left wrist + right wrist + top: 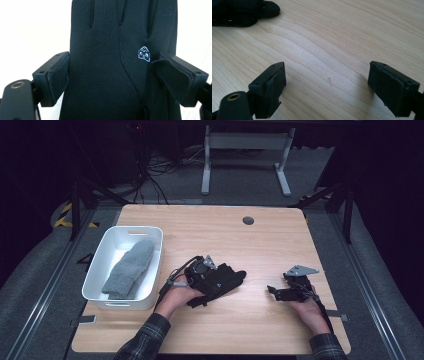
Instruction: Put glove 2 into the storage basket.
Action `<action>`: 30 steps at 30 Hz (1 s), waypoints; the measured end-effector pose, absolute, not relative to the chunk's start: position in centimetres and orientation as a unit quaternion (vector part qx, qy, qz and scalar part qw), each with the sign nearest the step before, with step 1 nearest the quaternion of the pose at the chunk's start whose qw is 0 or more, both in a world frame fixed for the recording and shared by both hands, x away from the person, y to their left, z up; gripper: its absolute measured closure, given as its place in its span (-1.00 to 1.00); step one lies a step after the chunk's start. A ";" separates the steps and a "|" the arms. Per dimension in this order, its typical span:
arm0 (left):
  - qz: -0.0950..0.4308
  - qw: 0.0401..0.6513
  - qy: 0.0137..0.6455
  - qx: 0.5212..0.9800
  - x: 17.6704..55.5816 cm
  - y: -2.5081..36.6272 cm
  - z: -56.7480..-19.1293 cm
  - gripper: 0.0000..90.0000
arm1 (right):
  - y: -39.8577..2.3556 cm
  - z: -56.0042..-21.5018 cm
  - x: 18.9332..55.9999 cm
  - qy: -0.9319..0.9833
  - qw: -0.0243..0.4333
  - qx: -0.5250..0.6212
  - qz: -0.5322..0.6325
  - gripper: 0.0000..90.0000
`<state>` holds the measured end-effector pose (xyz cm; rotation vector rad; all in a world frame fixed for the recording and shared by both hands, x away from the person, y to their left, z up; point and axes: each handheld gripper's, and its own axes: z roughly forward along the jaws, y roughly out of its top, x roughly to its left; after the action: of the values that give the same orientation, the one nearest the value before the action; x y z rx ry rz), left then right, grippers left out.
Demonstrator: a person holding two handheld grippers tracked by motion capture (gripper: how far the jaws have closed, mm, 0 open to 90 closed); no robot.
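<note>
1. The black glove (120, 62) lay flat on the table (260, 240), right of the white bin (155, 265).
2. It looked light, soft and limp (fabric would bunch); best pinched across the palm.
3. The left gripper (112, 75) straddled it, jaws spread; the right gripper (327, 85) stood spread, empty.

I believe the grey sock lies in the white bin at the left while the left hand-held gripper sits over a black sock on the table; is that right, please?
Not quite: the dark thing under the left hand-held gripper is a black glove, with finger seams and a small logo in the left gripper view. The grey sock does lie in the white bin.
</note>
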<state>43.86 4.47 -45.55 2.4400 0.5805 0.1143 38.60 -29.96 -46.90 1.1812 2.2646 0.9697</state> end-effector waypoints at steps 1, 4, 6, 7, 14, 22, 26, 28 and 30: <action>0.043 0.310 0.219 0.924 43.9 4.5 -45.6 -0.68 | -30.0 -46.9 38.6 0.812 0.203 0.423 0.348 -0.66; 0.048 0.305 0.214 0.927 43.9 4.4 -45.6 -0.69 | -30.0 -46.9 38.6 0.812 0.204 0.423 0.348 -0.66; 0.048 0.305 0.213 0.927 43.9 4.4 -45.7 -0.69 | -29.9 -46.9 38.6 0.812 0.203 0.423 0.347 -0.66; 0.047 0.306 0.218 0.926 43.8 4.4 -45.7 -0.69 | -29.9 -46.9 38.6 0.812 0.203 0.423 0.347 -0.66; 0.041 0.311 0.203 0.927 43.7 4.5 -45.5 -0.43 | -29.9 -46.9 38.6 0.812 0.203 0.423 0.348 -0.66; 0.020 0.309 0.183 0.933 43.4 4.6 -45.0 0.36 | -29.9 -46.9 38.6 0.812 0.204 0.422 0.347 -0.66; 0.010 0.312 0.193 0.930 43.5 4.6 -45.0 0.48 | -29.9 -46.9 38.6 0.812 0.204 0.422 0.347 -0.66; 0.000 0.314 0.204 0.927 43.6 4.7 -44.9 0.50 | -29.9 -46.9 38.6 0.812 0.204 0.422 0.347 -0.66; -0.015 0.316 0.214 0.924 43.7 4.8 -44.8 0.52 | -29.9 -46.9 38.6 0.812 0.204 0.422 0.347 -0.66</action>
<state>43.70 4.76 -44.80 2.4346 0.5626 -0.0399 38.59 -29.91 -46.90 1.1782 2.2662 0.9677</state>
